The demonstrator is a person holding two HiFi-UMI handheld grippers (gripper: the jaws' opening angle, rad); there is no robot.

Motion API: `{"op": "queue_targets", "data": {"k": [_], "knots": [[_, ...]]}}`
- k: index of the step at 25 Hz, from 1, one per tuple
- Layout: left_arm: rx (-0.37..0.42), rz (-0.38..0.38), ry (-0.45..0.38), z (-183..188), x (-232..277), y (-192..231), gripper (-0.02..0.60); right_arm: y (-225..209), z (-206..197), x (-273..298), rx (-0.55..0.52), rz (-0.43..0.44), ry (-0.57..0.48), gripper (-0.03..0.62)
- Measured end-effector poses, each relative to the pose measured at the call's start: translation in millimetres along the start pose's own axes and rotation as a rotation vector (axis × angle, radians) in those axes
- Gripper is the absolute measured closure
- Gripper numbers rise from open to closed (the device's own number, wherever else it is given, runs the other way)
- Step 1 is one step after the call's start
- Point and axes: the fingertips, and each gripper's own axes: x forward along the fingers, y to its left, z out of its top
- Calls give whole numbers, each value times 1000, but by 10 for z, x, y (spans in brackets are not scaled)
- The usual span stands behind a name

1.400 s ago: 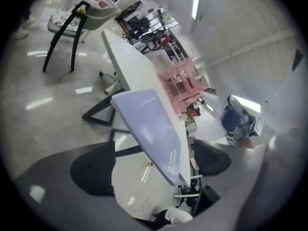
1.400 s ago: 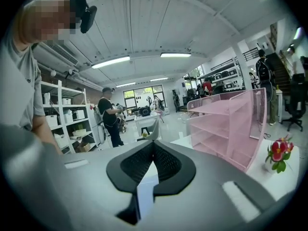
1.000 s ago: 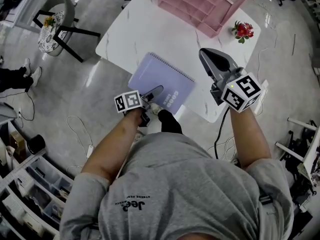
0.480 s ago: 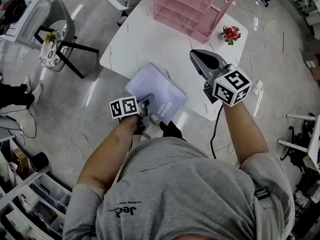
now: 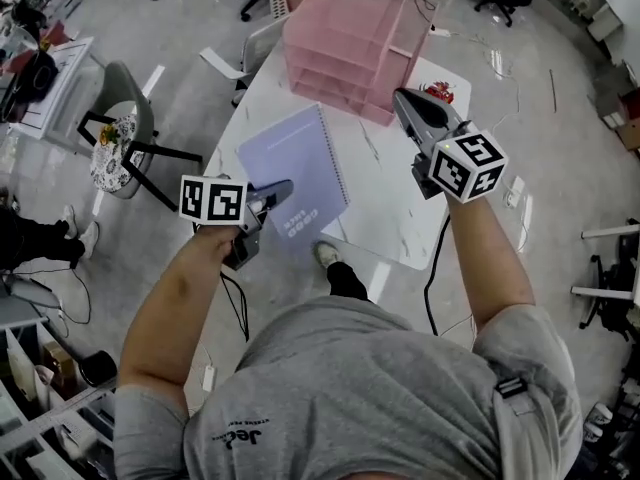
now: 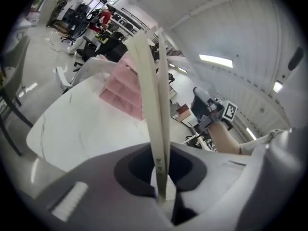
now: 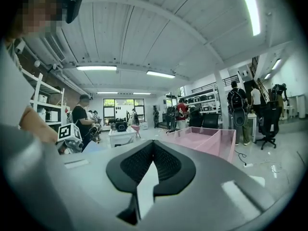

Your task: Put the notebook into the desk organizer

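The lilac spiral notebook [image 5: 295, 163] is held above the white table [image 5: 400, 223], its far end reaching toward the pink desk organizer [image 5: 345, 38]. My left gripper [image 5: 272, 194] is shut on the notebook's near edge. In the left gripper view the notebook [image 6: 154, 105] stands edge-on between the closed jaws of the left gripper [image 6: 161, 179], with the organizer [image 6: 122, 90] beyond it. My right gripper [image 5: 408, 106] hovers to the right of the notebook, near the organizer's front right corner, shut and empty. In its own view the right gripper [image 7: 150, 174] points past the organizer [image 7: 202, 141].
A small red flower pot [image 5: 441, 92] stands on the table just behind the right gripper. A chair with a patterned seat [image 5: 118, 148] stands left of the table. Other people and desks show far off in the right gripper view.
The left gripper's jaws have closed on the notebook's near edge and lifted it off the table, carrying it toward the organizer. The right gripper stayed shut and moved up beside the organizer.
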Motion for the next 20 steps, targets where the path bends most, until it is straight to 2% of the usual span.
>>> {"op": "queue_targets", "data": {"k": [5,11,16,20], "knots": [[147,20,47,1033,138,-262,492,-594,288,120,-21,6,-46,591],[250,23,77,2110,247,-370,492,-1177,452,403,-23,9,-62,591],[308,6,99,2805,412,-382,491,-1536,515,643,-28,5,-66,591],[349,-4,177,3176,599,-376,492,-1772,572,719,-31,-3,-63,591]]}}
